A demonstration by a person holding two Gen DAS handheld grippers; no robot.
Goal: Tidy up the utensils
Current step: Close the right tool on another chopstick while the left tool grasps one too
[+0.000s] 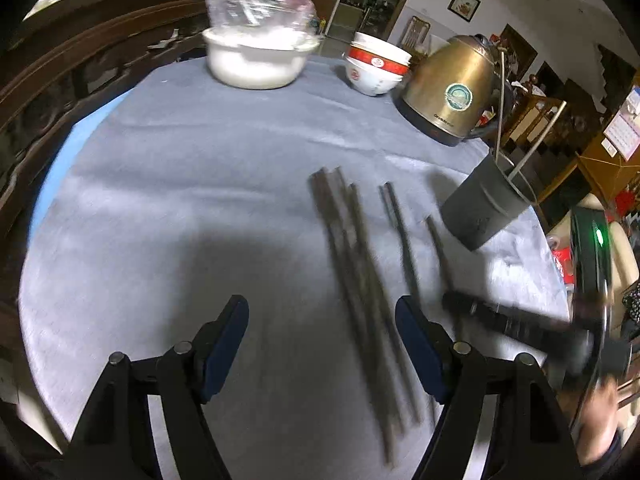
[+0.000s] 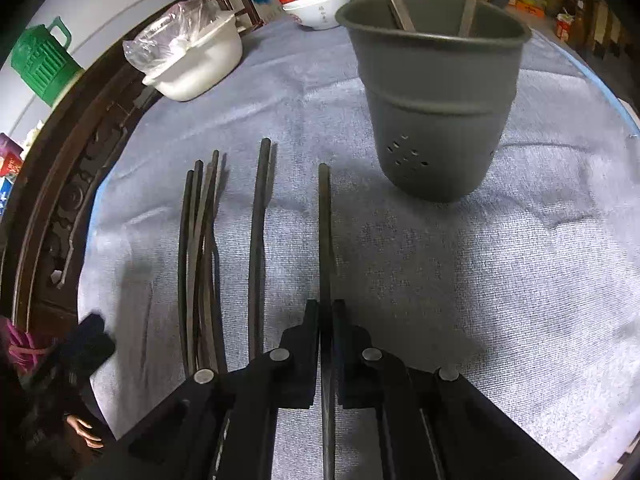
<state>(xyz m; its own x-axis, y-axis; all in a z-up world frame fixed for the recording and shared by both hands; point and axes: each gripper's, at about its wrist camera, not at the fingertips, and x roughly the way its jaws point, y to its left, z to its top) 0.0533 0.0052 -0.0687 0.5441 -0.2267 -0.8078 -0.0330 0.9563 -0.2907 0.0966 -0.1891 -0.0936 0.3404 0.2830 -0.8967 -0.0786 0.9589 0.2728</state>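
Observation:
Several dark chopsticks (image 1: 356,264) lie side by side on the grey cloth; they also show in the right wrist view (image 2: 200,248). My right gripper (image 2: 326,308) is shut on one dark chopstick (image 2: 325,220), whose tip points toward the grey utensil holder (image 2: 434,96). The holder (image 1: 484,204) stands upright with two metal handles in it. My left gripper (image 1: 322,320) is open and empty above the cloth, left of the chopsticks. The right gripper (image 1: 452,302) appears blurred at the right of the left wrist view.
A white pot with plastic wrap (image 1: 256,56), stacked red-and-white bowls (image 1: 376,64) and a brass kettle (image 1: 452,92) stand at the table's far side. A dark carved wooden chair back (image 2: 60,200) runs along the left edge. A green jug (image 2: 40,64) stands beyond it.

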